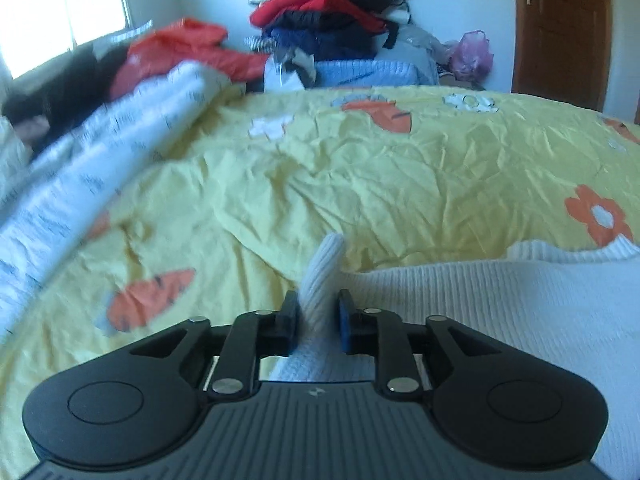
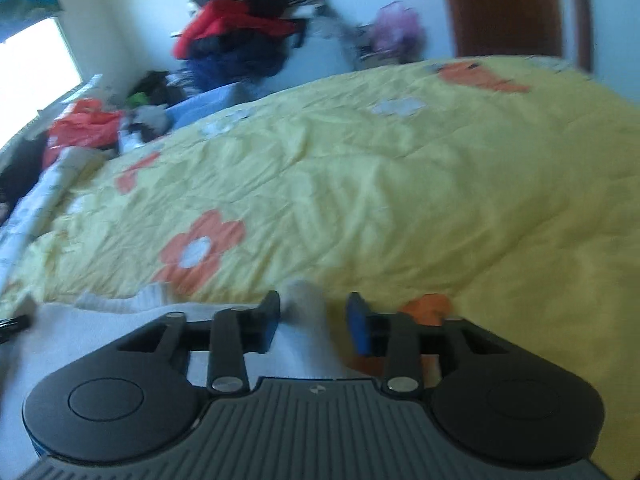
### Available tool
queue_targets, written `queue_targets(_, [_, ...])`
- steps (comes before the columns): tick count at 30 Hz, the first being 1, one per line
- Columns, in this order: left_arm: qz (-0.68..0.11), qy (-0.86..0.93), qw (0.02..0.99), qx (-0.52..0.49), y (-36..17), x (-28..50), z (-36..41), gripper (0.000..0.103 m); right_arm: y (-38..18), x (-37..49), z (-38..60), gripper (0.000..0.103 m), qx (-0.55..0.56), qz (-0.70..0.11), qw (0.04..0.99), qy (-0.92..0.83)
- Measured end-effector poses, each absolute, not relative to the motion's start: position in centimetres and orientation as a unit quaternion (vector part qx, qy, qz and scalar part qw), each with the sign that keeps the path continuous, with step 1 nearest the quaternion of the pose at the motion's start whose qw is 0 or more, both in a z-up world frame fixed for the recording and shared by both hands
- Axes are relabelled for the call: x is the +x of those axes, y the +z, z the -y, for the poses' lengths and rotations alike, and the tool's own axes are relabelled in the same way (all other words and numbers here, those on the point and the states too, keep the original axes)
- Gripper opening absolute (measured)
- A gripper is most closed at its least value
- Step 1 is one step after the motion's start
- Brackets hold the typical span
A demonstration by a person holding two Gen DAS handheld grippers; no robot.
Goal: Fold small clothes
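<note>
A white ribbed knit garment (image 1: 500, 312) lies on the yellow flowered bedsheet (image 1: 360, 168). My left gripper (image 1: 318, 316) is shut on a raised fold of its left edge, which sticks up between the fingers. In the right wrist view the same garment (image 2: 100, 332) lies at lower left. My right gripper (image 2: 312, 320) has a bunched bit of the garment's right edge between its fingers; there is a gap on the right-hand side, so the hold looks loose. The view is blurred.
A white patterned quilt (image 1: 80, 184) lies along the bed's left side. A pile of red, black and blue clothes (image 1: 332, 20) stands against the far wall, with an orange garment (image 1: 180, 52) by the window. A brown door (image 1: 560, 32) is at the far right.
</note>
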State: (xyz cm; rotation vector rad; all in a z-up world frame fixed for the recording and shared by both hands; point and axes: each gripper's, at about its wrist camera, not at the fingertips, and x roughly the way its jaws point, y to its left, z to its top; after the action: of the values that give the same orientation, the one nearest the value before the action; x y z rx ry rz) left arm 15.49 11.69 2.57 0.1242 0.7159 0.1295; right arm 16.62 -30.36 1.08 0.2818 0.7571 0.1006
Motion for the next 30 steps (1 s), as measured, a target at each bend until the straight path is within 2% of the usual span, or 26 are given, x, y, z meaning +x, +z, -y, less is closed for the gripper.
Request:
queue_targets(2, [-0.320,0.076,0.941,0.080,4.2,14.3,-11.3,0.023,3.0,14.8,30.5,0.047,0.123,-0.335,0.933,0.043])
queue_targets(3, [-0.301,0.083,0.946,0.090,5.1,13.2,-11.1,0.029,4.2,13.5,30.3,0.048,0.116,-0.312,0.942,0.041])
queue_targets(5, [-0.275,0.078,0.954,0.086,6.1,12.0,-10.3,0.048,6.1,11.1,29.5,0.057,0.119,-0.273,0.953,0.050])
queue_targets(6, [-0.272,0.063,0.957,0.081,6.3,11.6,-9.8,0.070,6.7,10.4,28.9,0.067,0.125,-0.265,0.954,0.066])
queue_targets(7, [-0.273,0.045,0.958,0.078,6.2,11.5,-8.9,0.080,6.9,10.1,27.9,0.073,0.125,-0.265,0.952,0.085])
queue_targets(12, [-0.322,0.020,0.941,0.105,3.4,13.5,-4.9,0.080,3.9,12.3,23.4,0.073,0.072,-0.316,0.942,0.093])
queue_targets(15, [-0.335,0.029,0.937,0.098,0.2,14.4,-6.0,0.082,0.0,13.9,23.5,0.072,0.007,-0.361,0.932,0.037])
queue_targets(17, [-0.334,0.020,0.941,0.058,-0.1,14.3,-7.3,0.083,0.2,14.0,25.3,0.069,0.061,-0.350,0.934,0.041])
queue_targets(19, [-0.333,0.020,0.941,0.063,-0.2,14.3,-7.2,0.084,-0.1,14.4,25.9,0.069,0.071,-0.349,0.934,0.030])
queue_targets(24, [-0.334,0.019,0.941,0.059,-0.2,14.2,-7.1,0.084,0.7,14.2,23.8,0.067,0.022,-0.342,0.939,0.000])
queue_targets(27, [-0.334,0.020,0.940,0.061,-0.2,14.3,-7.2,0.084,2.8,11.9,21.9,0.070,0.014,-0.296,0.955,-0.005])
queue_targets(30, [-0.334,0.019,0.941,0.059,-0.2,14.2,-7.2,0.084,4.0,11.3,18.6,0.073,0.012,-0.299,0.952,0.067])
